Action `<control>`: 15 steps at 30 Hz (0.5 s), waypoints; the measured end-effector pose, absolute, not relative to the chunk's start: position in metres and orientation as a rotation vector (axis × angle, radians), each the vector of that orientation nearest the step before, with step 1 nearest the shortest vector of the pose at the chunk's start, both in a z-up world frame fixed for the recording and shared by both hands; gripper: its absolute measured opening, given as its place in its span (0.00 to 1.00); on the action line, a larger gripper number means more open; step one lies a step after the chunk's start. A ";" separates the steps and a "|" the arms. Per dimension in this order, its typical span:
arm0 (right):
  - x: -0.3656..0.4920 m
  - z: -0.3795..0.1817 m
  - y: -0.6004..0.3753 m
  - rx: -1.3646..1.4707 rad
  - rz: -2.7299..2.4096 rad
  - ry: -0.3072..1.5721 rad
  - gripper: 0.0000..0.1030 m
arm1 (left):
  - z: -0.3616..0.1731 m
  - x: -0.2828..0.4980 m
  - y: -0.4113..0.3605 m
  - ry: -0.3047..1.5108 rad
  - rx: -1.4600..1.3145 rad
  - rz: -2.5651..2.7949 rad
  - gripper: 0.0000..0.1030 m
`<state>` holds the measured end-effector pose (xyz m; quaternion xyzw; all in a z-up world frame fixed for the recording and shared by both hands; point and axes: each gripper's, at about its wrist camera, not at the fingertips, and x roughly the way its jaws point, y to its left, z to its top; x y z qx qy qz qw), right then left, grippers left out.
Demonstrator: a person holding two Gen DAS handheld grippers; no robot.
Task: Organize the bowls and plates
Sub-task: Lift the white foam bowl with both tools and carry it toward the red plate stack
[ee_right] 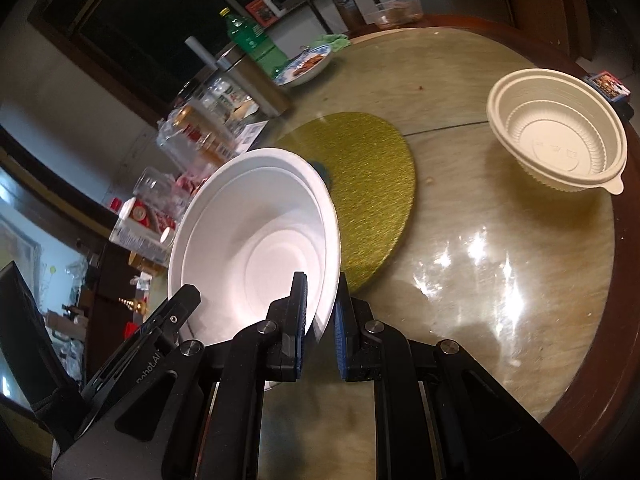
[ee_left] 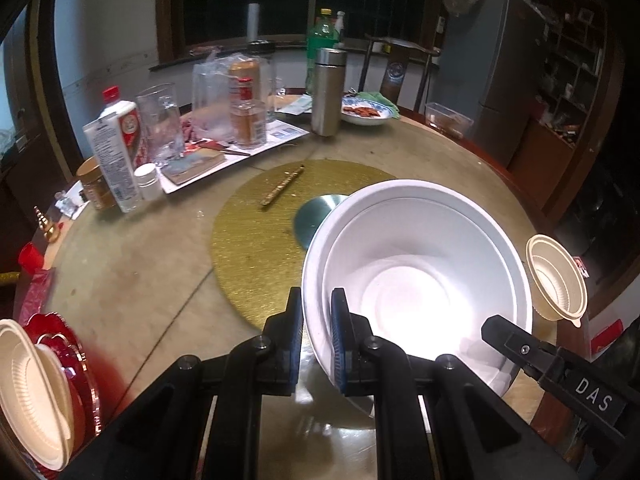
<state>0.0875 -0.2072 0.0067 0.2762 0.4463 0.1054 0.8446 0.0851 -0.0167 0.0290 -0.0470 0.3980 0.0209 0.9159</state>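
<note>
A large white bowl (ee_left: 420, 276) hangs tilted above the round table, gripped on two sides of its rim. My left gripper (ee_left: 317, 320) is shut on the rim's left edge. On the opposite edge of the bowl (ee_right: 256, 240), my right gripper (ee_right: 320, 304) is shut too; its black finger shows in the left wrist view (ee_left: 516, 344). A cream ribbed bowl (ee_right: 560, 140) stands empty on the table's right side, also seen past the white bowl's rim (ee_left: 556, 276). At the lower left a cream bowl (ee_left: 32, 392) rests in a red dish (ee_left: 76, 360).
A gold round mat (ee_left: 260, 240) lies mid-table with a small stick (ee_left: 282, 190) and a teal disc (ee_left: 318, 220) on it. Bottles, glasses, a steel flask (ee_left: 327, 92) and a plate of food (ee_left: 366, 114) crowd the far side. The table's dark wooden edge (ee_right: 624, 280) runs at the right.
</note>
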 end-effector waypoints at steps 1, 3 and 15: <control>0.086 0.008 -0.204 0.577 0.227 0.942 0.12 | 0.029 0.083 -0.014 0.817 -0.098 0.047 0.11; 0.083 0.009 -0.198 0.567 0.237 0.942 0.12 | 0.029 0.078 -0.007 0.814 -0.105 0.054 0.11; 0.075 0.007 -0.157 0.514 0.300 0.969 0.12 | 0.020 0.056 0.034 0.824 -0.148 0.104 0.11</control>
